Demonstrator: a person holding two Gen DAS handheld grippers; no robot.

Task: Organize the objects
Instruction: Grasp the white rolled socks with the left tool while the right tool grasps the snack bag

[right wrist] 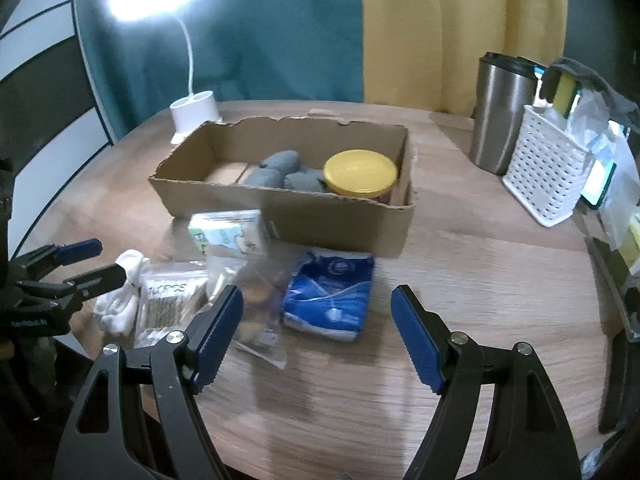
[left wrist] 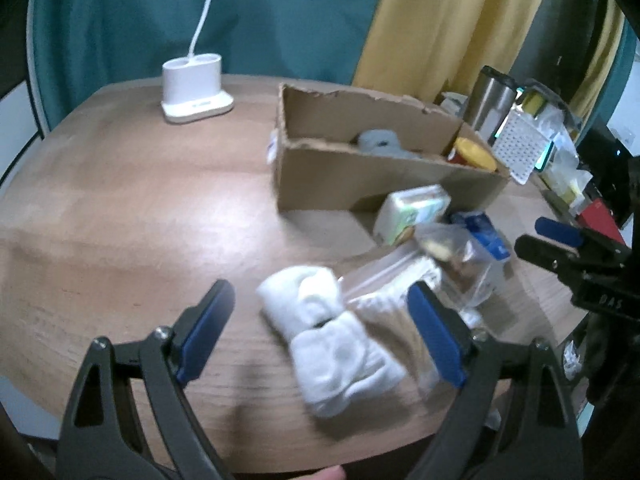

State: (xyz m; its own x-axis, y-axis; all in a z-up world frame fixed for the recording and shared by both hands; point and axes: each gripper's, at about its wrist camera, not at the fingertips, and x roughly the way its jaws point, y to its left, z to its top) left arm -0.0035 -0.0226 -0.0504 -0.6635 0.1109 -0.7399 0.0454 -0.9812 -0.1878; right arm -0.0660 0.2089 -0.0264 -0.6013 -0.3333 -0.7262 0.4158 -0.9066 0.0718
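Left wrist view shows the left hand-held gripper [left wrist: 320, 320] spread wide over the white socks [left wrist: 328, 332] on the desk [left wrist: 120, 216]. The right hand-held gripper [right wrist: 316, 332] is also spread, near the blue tissue pack [right wrist: 330, 292]. The next move is probably to pinch the socks and carry them into the cardboard box [right wrist: 320, 216].

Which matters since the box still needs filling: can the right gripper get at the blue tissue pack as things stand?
Probably yes. The right gripper is open, and the blue tissue pack lies uncovered just ahead; only the clear bag crowds its left edge.
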